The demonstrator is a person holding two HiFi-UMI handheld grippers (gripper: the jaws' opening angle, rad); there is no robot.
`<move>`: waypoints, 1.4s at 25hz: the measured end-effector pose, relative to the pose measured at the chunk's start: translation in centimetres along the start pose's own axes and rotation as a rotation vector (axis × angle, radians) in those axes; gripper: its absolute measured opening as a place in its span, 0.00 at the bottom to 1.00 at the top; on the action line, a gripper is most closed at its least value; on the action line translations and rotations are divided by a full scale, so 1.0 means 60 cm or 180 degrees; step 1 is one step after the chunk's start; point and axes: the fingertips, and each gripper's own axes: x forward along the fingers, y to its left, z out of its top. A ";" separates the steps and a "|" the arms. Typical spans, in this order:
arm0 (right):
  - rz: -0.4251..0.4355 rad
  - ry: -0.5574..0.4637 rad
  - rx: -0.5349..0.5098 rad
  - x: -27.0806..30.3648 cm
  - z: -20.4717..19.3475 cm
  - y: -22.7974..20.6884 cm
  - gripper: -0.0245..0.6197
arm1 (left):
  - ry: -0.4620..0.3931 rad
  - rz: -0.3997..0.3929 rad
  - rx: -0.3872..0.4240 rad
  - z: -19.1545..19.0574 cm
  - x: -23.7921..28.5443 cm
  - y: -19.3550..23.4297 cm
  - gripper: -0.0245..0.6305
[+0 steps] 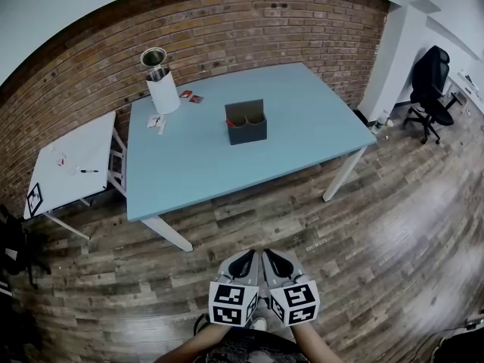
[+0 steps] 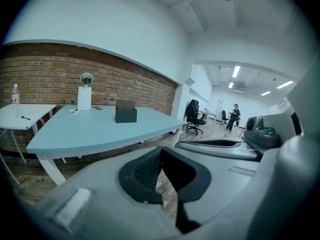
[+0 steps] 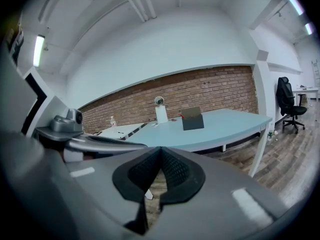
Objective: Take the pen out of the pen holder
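I have the left hand-held gripper (image 1: 243, 263) and the right hand-held gripper (image 1: 278, 263) side by side, low over the wood-plank floor (image 1: 378, 225) and well apart from the light blue table (image 1: 302, 112). Each has its jaws pressed together at the tips, with nothing between them. The dark grey box-shaped pen holder (image 1: 246, 125) stands upright near the table's middle. A small red pen end (image 1: 229, 122) shows at its left side.
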 end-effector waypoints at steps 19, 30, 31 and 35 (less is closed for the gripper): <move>0.0063 0.0091 -0.0014 0.202 0.056 -0.053 0.04 | 0.0073 0.0023 -0.0060 0.067 0.141 0.147 0.03; 0.0016 0.0170 -0.0040 0.278 0.097 -0.081 0.04 | 0.0094 -0.0068 -0.0054 0.123 0.202 0.200 0.03; 0.0006 0.0175 -0.0041 0.284 0.100 -0.084 0.04 | 0.0093 -0.0078 -0.0052 0.127 0.207 0.203 0.03; -0.0025 0.0173 -0.0050 0.308 0.115 -0.089 0.04 | 0.0106 -0.0120 -0.0054 0.140 0.220 0.218 0.03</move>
